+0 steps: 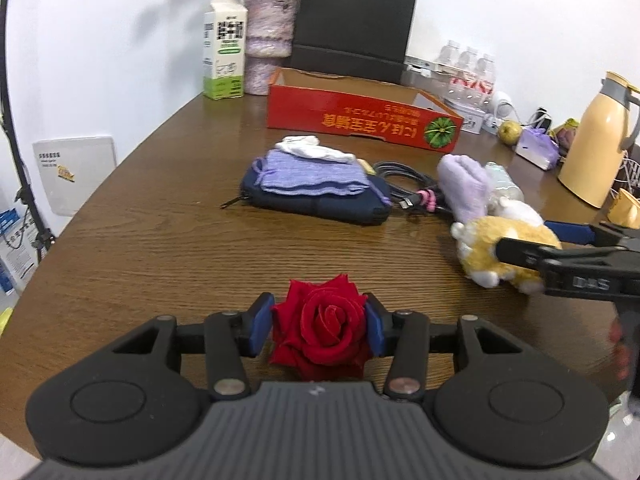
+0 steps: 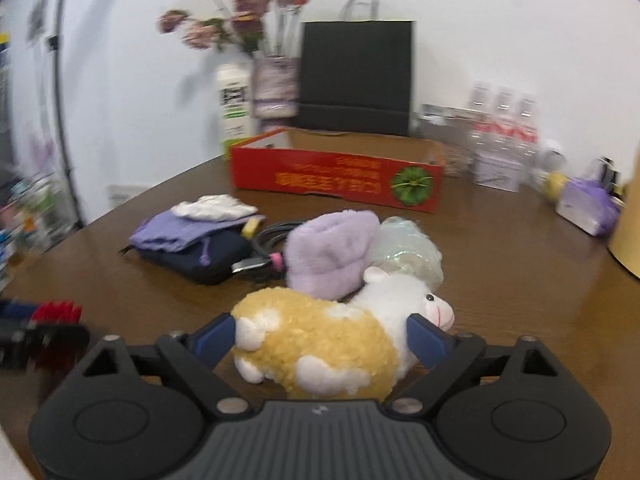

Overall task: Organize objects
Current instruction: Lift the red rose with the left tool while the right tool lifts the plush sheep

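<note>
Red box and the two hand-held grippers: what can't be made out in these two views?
- Red box contents: both views, its near wall hides the inside.
- Rose stem: left wrist view, hidden beneath the bloom and the left hand-held gripper.
- Right hand-held gripper grip on the plush sheep: right wrist view, fur hides whether the pads press.
- Clear bottle: right wrist view, blurred and half hidden behind the purple sock.

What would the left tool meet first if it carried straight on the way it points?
The left tool is shut on a red rose. Past it lies bare table, then probably the dark blue pouch with purple cloth on it, though depth is hard to judge.
</note>
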Tool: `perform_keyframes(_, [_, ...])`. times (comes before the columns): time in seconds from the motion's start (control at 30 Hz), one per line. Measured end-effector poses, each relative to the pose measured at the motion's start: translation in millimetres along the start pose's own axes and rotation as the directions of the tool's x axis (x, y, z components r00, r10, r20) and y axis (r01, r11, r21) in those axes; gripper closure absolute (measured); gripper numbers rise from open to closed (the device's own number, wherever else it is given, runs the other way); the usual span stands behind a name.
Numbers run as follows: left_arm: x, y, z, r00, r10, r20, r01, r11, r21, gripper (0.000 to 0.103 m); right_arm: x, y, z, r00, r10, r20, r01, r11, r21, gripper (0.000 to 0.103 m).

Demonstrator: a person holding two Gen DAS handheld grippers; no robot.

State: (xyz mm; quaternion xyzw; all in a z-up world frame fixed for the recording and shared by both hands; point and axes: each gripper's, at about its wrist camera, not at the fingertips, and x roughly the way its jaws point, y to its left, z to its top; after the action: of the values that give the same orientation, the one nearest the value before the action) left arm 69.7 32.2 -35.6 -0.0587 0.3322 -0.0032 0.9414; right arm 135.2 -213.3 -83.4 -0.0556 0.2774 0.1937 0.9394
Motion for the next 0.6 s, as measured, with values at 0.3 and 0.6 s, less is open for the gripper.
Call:
perform_keyframes(0.3, [-6,-7,4,1.000,0.010,0.014,-0.011,1.000,0.008,0.054,-10,-22,5,0.984,0.176,-0.018,-0.177,0.978,-0.111,0.006])
perform_keyframes(0.6, [-3,-13,6,1.000,-0.007,0.015,0.006,1.000,0.028,0.054,-15,11,-5,0.999,-0.053,0.001,0.052,0.995,0.082,0.000])
